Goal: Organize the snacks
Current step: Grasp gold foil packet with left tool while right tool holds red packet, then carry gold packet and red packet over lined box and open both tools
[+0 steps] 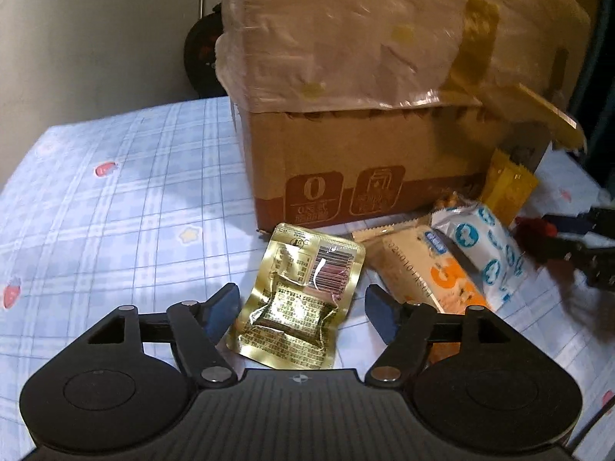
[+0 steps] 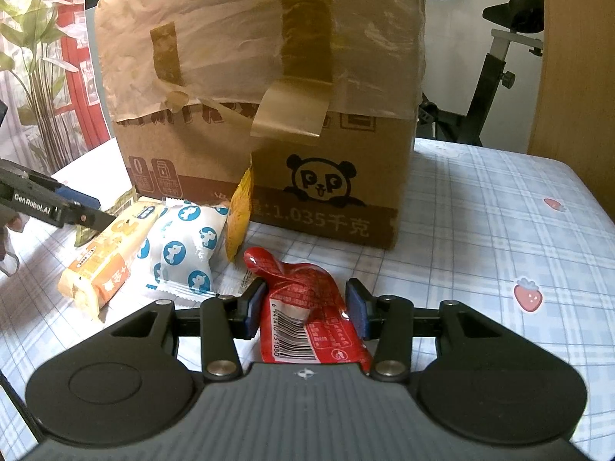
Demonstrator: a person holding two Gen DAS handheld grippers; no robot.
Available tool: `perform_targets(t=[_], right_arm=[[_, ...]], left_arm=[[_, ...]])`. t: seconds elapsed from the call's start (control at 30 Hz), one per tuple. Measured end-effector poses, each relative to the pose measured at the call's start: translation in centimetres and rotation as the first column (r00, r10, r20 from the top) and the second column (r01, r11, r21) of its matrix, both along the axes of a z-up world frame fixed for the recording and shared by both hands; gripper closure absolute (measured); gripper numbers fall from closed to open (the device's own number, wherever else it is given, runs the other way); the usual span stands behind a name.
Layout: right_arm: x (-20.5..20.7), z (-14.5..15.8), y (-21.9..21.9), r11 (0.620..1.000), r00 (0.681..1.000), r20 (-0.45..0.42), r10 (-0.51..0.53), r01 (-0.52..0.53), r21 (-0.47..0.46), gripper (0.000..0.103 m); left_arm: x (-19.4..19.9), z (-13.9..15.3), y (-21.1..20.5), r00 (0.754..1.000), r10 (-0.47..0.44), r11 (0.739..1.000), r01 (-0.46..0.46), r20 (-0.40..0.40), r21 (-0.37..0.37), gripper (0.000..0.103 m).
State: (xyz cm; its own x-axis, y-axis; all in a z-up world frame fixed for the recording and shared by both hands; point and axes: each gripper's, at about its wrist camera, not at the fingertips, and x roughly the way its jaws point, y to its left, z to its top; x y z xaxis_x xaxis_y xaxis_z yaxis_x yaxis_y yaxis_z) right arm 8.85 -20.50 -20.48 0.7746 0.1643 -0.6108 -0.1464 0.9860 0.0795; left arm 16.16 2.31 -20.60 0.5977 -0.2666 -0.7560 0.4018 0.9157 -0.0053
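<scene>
Straddling a gold foil pouch (image 1: 298, 299) on the checked cloth (image 1: 115, 211) before the cardboard box (image 1: 346, 161), the left gripper (image 1: 301, 309) is standing unclenched while the right gripper (image 2: 305, 309) is pinching a red sachet (image 2: 307, 307), both light, slippery, best gripped mid-body.

Black claw (image 1: 301, 309), seemingly blue pads (image 1: 221, 313)

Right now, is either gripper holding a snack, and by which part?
Right gripper pinches the red packet across its middle. Left gripper is open around the gold packet, not gripping.
</scene>
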Motion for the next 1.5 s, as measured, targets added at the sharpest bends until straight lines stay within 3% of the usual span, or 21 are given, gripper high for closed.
perform_targets(t=[0.3, 0.37, 0.4, 0.53, 1.07, 1.5], right_arm=[[0.0, 0.0, 0.0, 1.000, 1.000, 0.000, 0.000, 0.000, -0.001, 0.056], [0.1, 0.0, 0.0, 1.000, 1.000, 0.000, 0.000, 0.000, -0.001, 0.056], [0.1, 0.0, 0.0, 1.000, 1.000, 0.000, -0.001, 0.001, 0.000, 0.056], [0.0, 0.0, 0.0, 1.000, 1.000, 0.000, 0.000, 0.000, -0.001, 0.056], [-0.5, 0.4, 0.2, 1.000, 0.999, 0.030, -0.010, 0.010, -0.015, 0.056], [-3.3, 3.7, -0.1, 0.999, 0.994, 0.107, -0.032, 0.030, 0.018, 0.057]], left_arm=[[-0.2, -0.3, 0.3, 0.999, 0.038, 0.999, -0.038, 0.039, 0.006, 0.028], [-0.3, -0.3, 0.3, 0.998, 0.037, 0.999, -0.038, 0.044, 0.011, 0.033], [-0.4, -0.2, 0.4, 0.998, 0.034, 0.999, -0.035, 0.049, 0.008, 0.043], [-1.0, 0.1, 0.6, 0.999, 0.033, 0.999, -0.032, 0.034, -0.029, 0.047], [-5.6, 1.1, 2.2, 0.990, 0.136, 0.984, -0.130, 0.041, -0.125, 0.049], [-7.9, 4.8, 1.8, 0.978, 0.156, 0.972, -0.127, 0.140, -0.196, 0.049]])
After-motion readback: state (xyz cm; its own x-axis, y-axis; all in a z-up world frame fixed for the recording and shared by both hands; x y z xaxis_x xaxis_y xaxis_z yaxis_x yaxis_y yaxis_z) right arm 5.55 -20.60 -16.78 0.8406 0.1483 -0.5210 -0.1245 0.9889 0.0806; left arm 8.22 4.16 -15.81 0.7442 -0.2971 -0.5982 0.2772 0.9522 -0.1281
